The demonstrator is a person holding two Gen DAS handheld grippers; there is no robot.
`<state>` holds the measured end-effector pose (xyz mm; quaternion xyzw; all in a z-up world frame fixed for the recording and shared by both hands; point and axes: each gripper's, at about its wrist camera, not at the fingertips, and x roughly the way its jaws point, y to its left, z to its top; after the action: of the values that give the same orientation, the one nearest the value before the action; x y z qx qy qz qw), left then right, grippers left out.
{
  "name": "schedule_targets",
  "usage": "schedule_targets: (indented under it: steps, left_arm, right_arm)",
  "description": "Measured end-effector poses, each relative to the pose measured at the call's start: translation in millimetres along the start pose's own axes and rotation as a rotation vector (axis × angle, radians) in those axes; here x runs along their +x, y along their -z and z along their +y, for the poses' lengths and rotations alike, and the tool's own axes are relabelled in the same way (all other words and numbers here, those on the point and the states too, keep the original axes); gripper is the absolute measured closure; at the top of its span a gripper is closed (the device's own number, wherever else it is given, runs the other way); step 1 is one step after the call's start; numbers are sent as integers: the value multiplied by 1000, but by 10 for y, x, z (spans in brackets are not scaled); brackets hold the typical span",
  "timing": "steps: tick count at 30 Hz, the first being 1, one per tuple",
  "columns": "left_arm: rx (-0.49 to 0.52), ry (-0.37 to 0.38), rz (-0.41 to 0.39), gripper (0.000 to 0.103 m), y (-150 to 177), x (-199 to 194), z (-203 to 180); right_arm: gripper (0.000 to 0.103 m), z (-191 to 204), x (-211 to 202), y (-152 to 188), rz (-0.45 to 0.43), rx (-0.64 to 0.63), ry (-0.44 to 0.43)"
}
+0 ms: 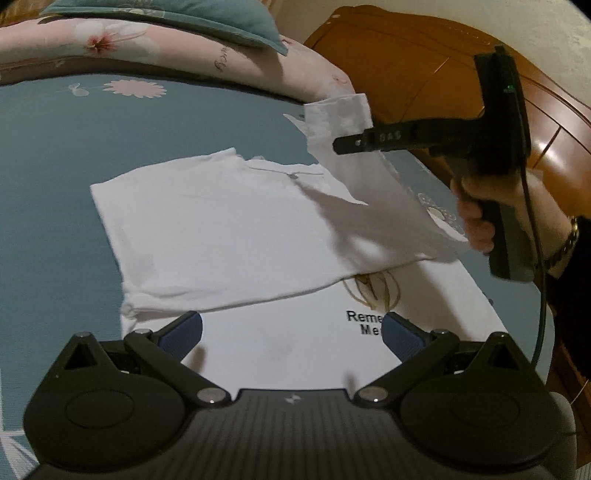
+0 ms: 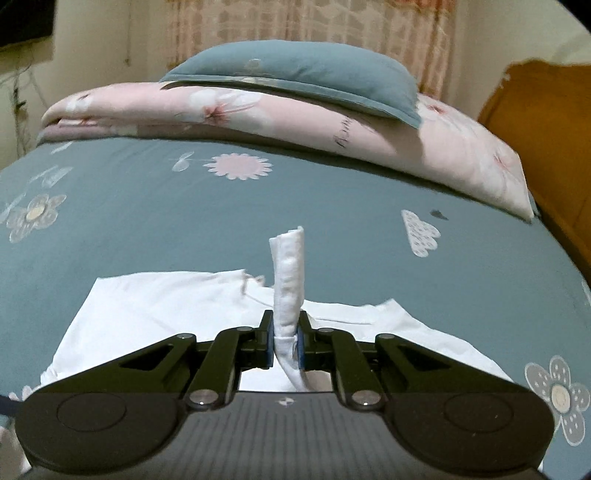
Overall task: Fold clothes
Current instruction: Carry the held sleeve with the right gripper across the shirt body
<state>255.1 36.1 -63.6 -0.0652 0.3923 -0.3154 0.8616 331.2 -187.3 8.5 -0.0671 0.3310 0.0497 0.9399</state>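
Observation:
A white T-shirt (image 1: 221,236) with a printed logo lies partly folded on the blue bed sheet (image 1: 55,177). My left gripper (image 1: 291,334) is open and empty, hovering over the shirt's near part beside the black lettering (image 1: 364,321). My right gripper (image 2: 284,345) is shut on the shirt's sleeve cuff (image 2: 290,273), which sticks up between its pads. In the left wrist view the right gripper (image 1: 341,144) holds that sleeve (image 1: 340,122) lifted above the shirt's right side.
A folded pink floral quilt (image 2: 258,114) with a teal pillow (image 2: 295,74) on top lies at the far side of the bed. A wooden headboard (image 1: 424,66) stands at the right. A curtain (image 2: 314,22) hangs behind.

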Motion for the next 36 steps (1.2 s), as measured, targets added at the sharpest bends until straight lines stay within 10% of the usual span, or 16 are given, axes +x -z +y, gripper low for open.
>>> schedule_targets:
  steps: [36]
  left_arm:
    - [-41,-41,11,1,27,-41,199]
  right_arm:
    - [89,927,272,585,53,-244,-226]
